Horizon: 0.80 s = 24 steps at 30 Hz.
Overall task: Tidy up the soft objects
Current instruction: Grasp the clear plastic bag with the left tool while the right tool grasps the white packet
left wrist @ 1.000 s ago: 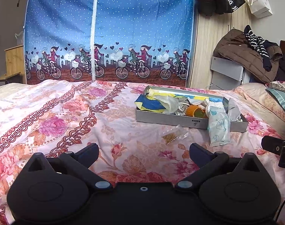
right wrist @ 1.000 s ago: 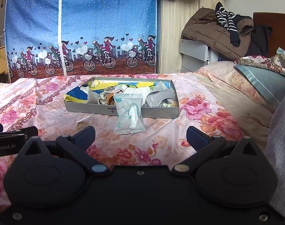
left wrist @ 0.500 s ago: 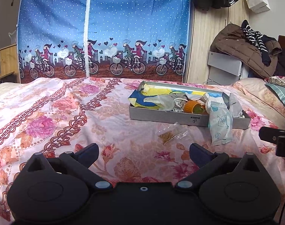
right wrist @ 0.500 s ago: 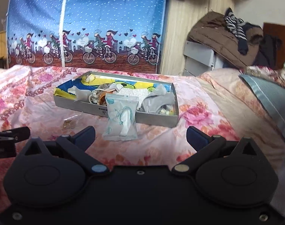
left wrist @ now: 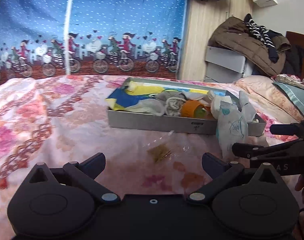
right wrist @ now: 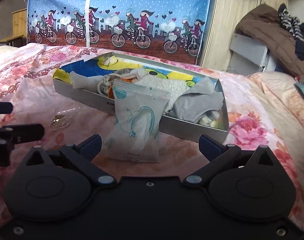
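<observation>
Both grippers hang over a bed (left wrist: 51,120) spread with a pink floral cover, each with its jaws spread wide and nothing between them. In the left wrist view the left gripper (left wrist: 153,163) points toward a small clear bag (left wrist: 162,150) with brownish bits inside, lying flat on the cover at 12 o'clock just ahead of the jaws. Beyond it sits a shallow grey metal tray (left wrist: 152,123) piled with soft things: blue and yellow cloth (left wrist: 130,98), grey and white socks (left wrist: 172,102), something orange (left wrist: 192,109). A white packet with teal print (left wrist: 232,132) leans against the tray's front wall at about 1 o'clock, its foot on the bed. In the right wrist view the right gripper (right wrist: 150,145) faces this packet (right wrist: 136,124) head-on at 12 o'clock, close but apart from it; the tray (right wrist: 192,128) runs behind it, a grey cloth (right wrist: 198,102) draped at its right end. The other gripper's finger shows at 9 o'clock.
</observation>
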Each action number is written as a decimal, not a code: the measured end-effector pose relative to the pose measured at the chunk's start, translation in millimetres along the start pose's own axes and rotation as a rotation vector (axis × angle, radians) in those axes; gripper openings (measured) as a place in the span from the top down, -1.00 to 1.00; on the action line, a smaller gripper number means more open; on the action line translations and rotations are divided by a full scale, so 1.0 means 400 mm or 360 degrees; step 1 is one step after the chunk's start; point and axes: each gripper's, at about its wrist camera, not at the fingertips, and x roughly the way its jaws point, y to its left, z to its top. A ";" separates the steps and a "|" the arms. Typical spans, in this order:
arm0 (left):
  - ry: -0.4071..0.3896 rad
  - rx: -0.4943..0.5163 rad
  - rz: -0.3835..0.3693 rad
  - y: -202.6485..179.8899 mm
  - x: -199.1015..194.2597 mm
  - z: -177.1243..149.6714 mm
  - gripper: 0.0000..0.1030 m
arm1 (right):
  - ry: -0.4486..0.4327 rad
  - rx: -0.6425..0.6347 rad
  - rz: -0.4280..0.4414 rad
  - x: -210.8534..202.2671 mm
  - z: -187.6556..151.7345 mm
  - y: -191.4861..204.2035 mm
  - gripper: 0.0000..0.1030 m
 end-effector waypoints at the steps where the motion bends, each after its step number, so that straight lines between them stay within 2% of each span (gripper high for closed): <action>1: 0.0031 0.0000 -0.0010 0.003 0.020 0.004 -0.98 | 0.0014 0.0036 0.0021 0.003 -0.004 -0.013 -0.99; 5: 0.0138 -0.0192 -0.0132 0.042 0.078 0.024 -0.95 | 0.0062 0.0140 0.0103 0.037 0.001 -0.032 -0.99; 8: 0.0193 -0.0376 -0.0200 0.072 0.110 0.044 -0.95 | 0.0069 0.0127 0.0136 0.042 0.000 -0.021 -0.99; 11: 0.0253 -0.0473 -0.0220 0.081 0.146 0.055 -0.87 | 0.0052 0.0088 0.0163 0.030 -0.004 -0.015 -0.99; 13: 0.0304 -0.0472 -0.0248 0.076 0.171 0.057 -0.76 | 0.0042 0.0048 0.0168 0.037 0.003 -0.005 -0.99; 17: 0.0332 -0.0348 -0.0257 0.051 0.194 0.059 -0.63 | 0.0022 -0.0005 0.0185 0.044 0.013 0.020 -0.95; 19: 0.0339 -0.0320 -0.0251 0.046 0.201 0.059 -0.48 | 0.0016 -0.0019 0.0188 0.053 0.016 0.027 -0.85; 21: 0.0339 -0.0311 -0.0241 0.045 0.201 0.057 -0.39 | 0.0022 -0.0018 0.0196 0.060 0.017 0.032 -0.60; 24: 0.0340 -0.0279 -0.0214 0.042 0.200 0.056 -0.28 | 0.0045 0.0004 0.0207 0.066 0.014 0.033 -0.40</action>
